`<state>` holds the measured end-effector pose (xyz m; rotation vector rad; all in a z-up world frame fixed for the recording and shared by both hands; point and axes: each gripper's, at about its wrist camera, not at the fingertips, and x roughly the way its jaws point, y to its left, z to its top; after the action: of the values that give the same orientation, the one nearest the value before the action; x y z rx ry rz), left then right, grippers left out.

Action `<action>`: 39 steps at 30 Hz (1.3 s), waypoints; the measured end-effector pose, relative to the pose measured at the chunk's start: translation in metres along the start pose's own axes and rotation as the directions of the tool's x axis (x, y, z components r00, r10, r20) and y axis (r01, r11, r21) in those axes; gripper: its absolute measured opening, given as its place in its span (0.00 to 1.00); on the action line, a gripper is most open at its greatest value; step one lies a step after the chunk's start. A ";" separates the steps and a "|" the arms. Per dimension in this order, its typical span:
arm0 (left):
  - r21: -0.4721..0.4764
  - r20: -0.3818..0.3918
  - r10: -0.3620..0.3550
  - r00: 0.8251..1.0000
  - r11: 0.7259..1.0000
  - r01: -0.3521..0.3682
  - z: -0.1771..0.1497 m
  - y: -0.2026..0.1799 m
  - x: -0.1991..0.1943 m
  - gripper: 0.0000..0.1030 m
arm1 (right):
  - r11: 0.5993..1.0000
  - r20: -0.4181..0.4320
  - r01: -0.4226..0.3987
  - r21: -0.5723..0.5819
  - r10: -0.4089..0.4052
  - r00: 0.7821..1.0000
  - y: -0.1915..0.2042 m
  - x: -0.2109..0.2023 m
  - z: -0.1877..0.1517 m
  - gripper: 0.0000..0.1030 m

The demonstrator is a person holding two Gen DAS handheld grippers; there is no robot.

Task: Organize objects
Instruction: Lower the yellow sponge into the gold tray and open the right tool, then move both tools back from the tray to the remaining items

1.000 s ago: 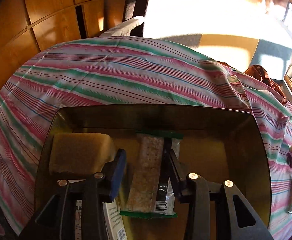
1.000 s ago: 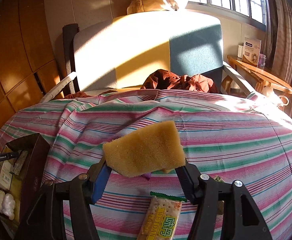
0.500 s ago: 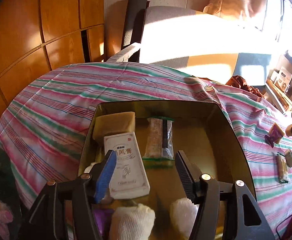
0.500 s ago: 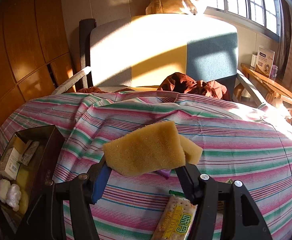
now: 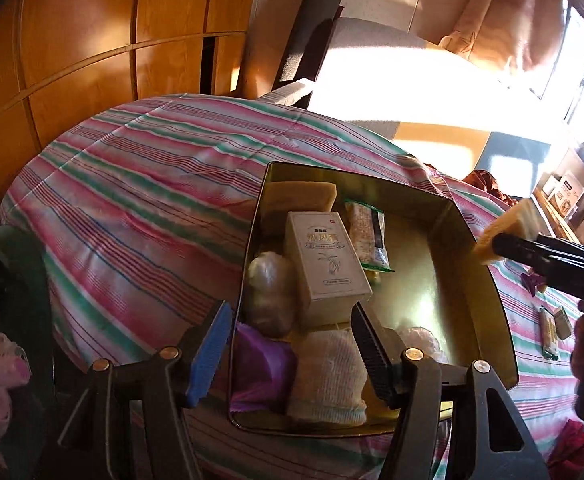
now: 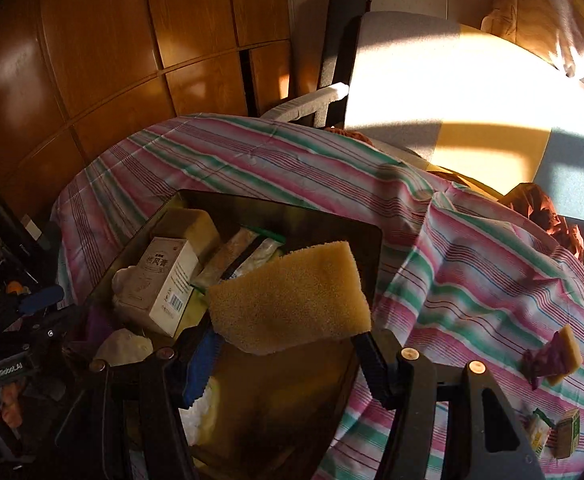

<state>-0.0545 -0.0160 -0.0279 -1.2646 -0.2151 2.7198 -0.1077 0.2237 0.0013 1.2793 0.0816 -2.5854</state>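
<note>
A gold metal tray [image 5: 488,280] sits on the striped cloth and holds a white box [image 5: 326,262], a cracker packet [image 5: 366,236], a yellow sponge [image 5: 304,196], white cloth rolls and a purple wrapper. My left gripper [image 5: 287,354] is open and empty above the tray's near end. My right gripper [image 6: 283,354] is shut on a yellow sponge [image 6: 287,304] and holds it over the tray [image 6: 368,240]. That sponge also shows in the left wrist view [image 5: 506,234], at the tray's right rim.
On the cloth right of the tray lie a sponge piece with a purple wrapper [image 6: 556,354], a cracker packet [image 6: 540,434] and a small box [image 6: 570,432]. A padded chair [image 6: 432,92] stands behind the table, wood panels to the left.
My right gripper has carried the sponge left from over the cloth to above the tray. My left gripper has pulled back from inside the tray, leaving the cracker packet there.
</note>
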 end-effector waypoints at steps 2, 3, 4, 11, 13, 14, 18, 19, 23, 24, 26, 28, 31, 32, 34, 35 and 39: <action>-0.003 0.005 -0.002 1.000 1.000 0.002 -0.004 0.007 -0.005 0.62 | 1.000 -0.074 0.023 -0.001 -0.023 0.997 0.018 0.031 0.001 0.61; -0.002 0.005 -0.003 1.000 1.000 0.003 -0.006 0.010 -0.006 0.62 | 0.999 -0.114 0.047 -0.010 -0.048 0.992 0.026 0.047 0.000 0.62; -0.004 0.004 -0.005 1.000 1.000 0.005 -0.008 0.014 -0.008 0.62 | 0.998 -0.154 0.061 -0.026 -0.064 0.986 0.035 0.061 -0.003 0.62; -0.037 0.013 -0.022 1.000 0.999 0.022 -0.012 0.034 -0.012 0.67 | 0.999 -0.237 -0.053 0.006 0.053 0.970 0.064 0.088 -0.022 0.68; -0.041 0.014 -0.022 1.000 0.999 0.022 -0.014 0.036 -0.012 0.67 | 0.997 -0.215 -0.072 0.022 0.075 0.974 0.064 0.080 -0.023 0.71; -0.045 0.013 -0.023 1.000 0.999 0.024 -0.015 0.037 -0.012 0.67 | 0.997 -0.203 -0.073 0.028 0.077 0.976 0.062 0.076 -0.023 0.72; -0.032 0.034 -0.010 0.999 0.999 0.011 -0.020 0.037 -0.017 0.67 | 0.997 -0.153 -0.057 0.056 0.065 0.986 0.057 0.056 -0.025 0.78; -0.025 0.037 -0.004 0.999 1.000 0.005 -0.022 0.035 -0.018 0.68 | 0.996 -0.141 -0.056 0.063 0.065 0.988 0.055 0.051 -0.026 0.78; -0.001 0.030 -0.005 1.000 1.000 0.005 -0.023 0.027 -0.020 0.68 | 0.992 -0.097 -0.050 0.111 0.061 0.993 0.048 0.030 -0.028 0.78; 0.006 0.036 -0.002 0.999 1.000 0.001 -0.022 0.025 -0.022 0.68 | 0.992 -0.084 -0.041 0.118 0.052 0.995 0.046 0.024 -0.028 0.78; 0.013 0.053 -0.005 0.999 1.000 0.004 -0.020 0.021 -0.028 0.69 | 0.992 -0.060 -0.018 0.124 0.026 0.998 0.047 0.016 -0.027 0.78; 0.023 0.074 0.003 0.997 1.000 -0.005 -0.020 0.017 -0.034 0.73 | 0.994 -0.035 0.021 0.111 -0.017 0.999 0.048 0.006 -0.029 0.78; 0.046 0.080 -0.001 0.997 0.999 -0.003 -0.020 0.009 -0.038 0.74 | 0.991 0.009 0.086 0.106 -0.087 0.996 0.047 -0.011 -0.037 0.78; 0.055 0.077 -0.002 0.997 0.999 -0.002 -0.020 0.006 -0.039 0.74 | 0.988 0.018 0.097 0.119 -0.100 0.995 0.044 -0.015 -0.040 0.78; 0.075 0.076 -0.003 0.997 0.997 -0.003 -0.020 -0.001 -0.040 0.74 | 0.982 0.037 0.122 0.146 -0.129 0.991 0.036 -0.024 -0.046 0.78; 0.084 0.077 0.002 0.997 0.996 -0.008 -0.021 -0.004 -0.040 0.74 | 0.978 0.049 0.139 0.158 -0.148 0.988 0.033 -0.029 -0.048 0.78; 0.113 0.075 0.004 0.997 0.994 -0.012 -0.021 -0.017 -0.041 0.75 | 0.965 0.082 0.191 0.180 -0.209 0.975 0.017 -0.046 -0.055 0.78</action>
<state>-0.0108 -0.0051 -0.0077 -1.1383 -0.0623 2.7453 -0.0341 0.2259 0.0046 1.2521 -0.0334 -2.8807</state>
